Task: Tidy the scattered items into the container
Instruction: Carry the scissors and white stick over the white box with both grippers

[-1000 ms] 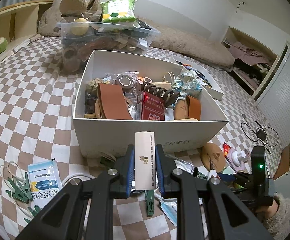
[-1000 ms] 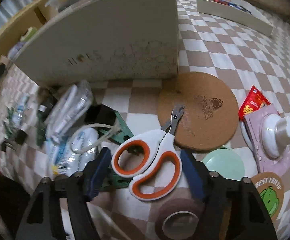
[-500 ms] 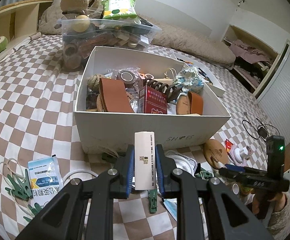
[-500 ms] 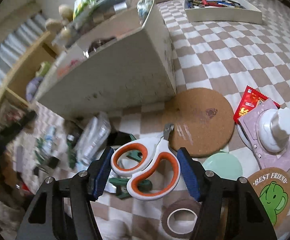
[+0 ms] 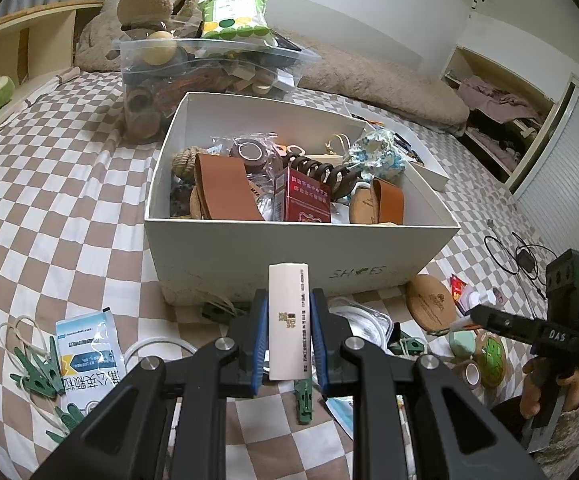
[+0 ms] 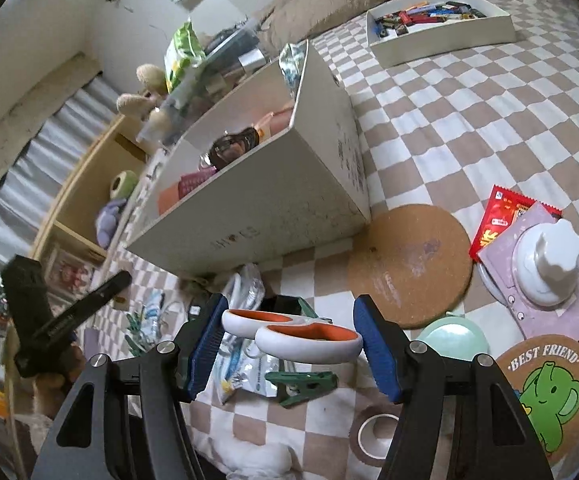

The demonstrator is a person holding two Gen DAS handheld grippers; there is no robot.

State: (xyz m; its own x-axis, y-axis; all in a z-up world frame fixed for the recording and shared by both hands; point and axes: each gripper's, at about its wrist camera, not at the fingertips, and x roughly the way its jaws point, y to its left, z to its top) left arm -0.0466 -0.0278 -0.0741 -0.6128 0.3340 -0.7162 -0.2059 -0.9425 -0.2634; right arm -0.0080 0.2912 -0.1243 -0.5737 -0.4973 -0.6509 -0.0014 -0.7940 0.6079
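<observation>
Scissors (image 6: 293, 334) are clamped by the handles in the right tool (image 6: 293, 344), lifted off the bed (image 6: 469, 120). Left tool (image 5: 288, 332) grips a white tube (image 5: 288, 320) just before the box (image 5: 289, 244).
</observation>
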